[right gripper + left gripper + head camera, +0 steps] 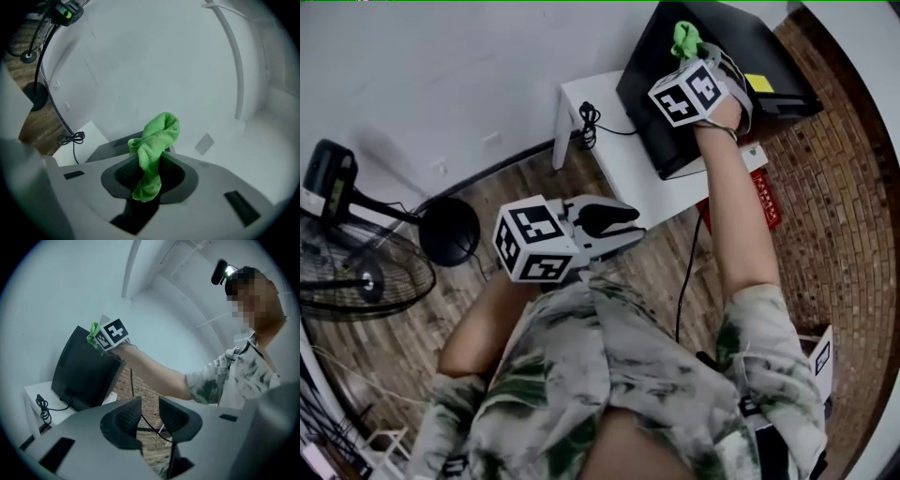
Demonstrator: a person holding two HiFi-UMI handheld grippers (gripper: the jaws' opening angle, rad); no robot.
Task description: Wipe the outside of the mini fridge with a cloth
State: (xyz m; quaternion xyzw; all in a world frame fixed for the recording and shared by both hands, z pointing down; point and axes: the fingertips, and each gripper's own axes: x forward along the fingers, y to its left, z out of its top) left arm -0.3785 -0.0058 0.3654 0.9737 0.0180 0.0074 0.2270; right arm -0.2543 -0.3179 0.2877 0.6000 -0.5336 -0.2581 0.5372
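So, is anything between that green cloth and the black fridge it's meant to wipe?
Nothing visible. The right tool grips the green cloth right at the mini fridge's top edge, with no object between them; contact itself can't be judged.

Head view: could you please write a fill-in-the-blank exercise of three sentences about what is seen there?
1. The right gripper is shut on a ___ cloth.
2. The left gripper is ___ and holds nothing.
3. The black mini fridge stands on a ___ table.

Missing words: green; open; white.
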